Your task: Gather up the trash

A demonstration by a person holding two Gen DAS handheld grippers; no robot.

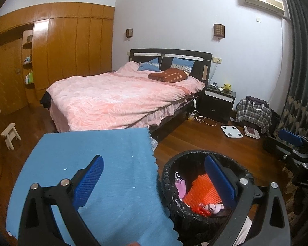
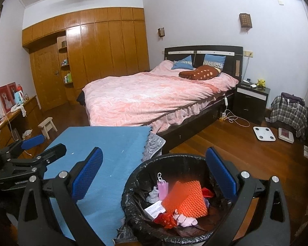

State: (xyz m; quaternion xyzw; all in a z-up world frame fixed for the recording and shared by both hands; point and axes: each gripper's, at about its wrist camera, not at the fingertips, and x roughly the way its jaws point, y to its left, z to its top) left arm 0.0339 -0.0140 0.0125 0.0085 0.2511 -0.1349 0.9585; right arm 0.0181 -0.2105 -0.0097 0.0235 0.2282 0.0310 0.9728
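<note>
Both grippers are spread wide and carry nothing. The left gripper hangs low in its frame, one blue pad over the blue cloth, the other over the bin. The right gripper straddles the bin's left rim at lower centre of its view. Inside the black-bagged bin lie an orange bumpy sheet, a pink tag, red scraps and a white box. Behind, upper centre, stands the pink bed.

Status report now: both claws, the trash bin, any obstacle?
Left claw open, empty. Right claw open, empty, above trash bin. Bin holds orange foam sheet. Blue cloth bare, no obstacle.
</note>
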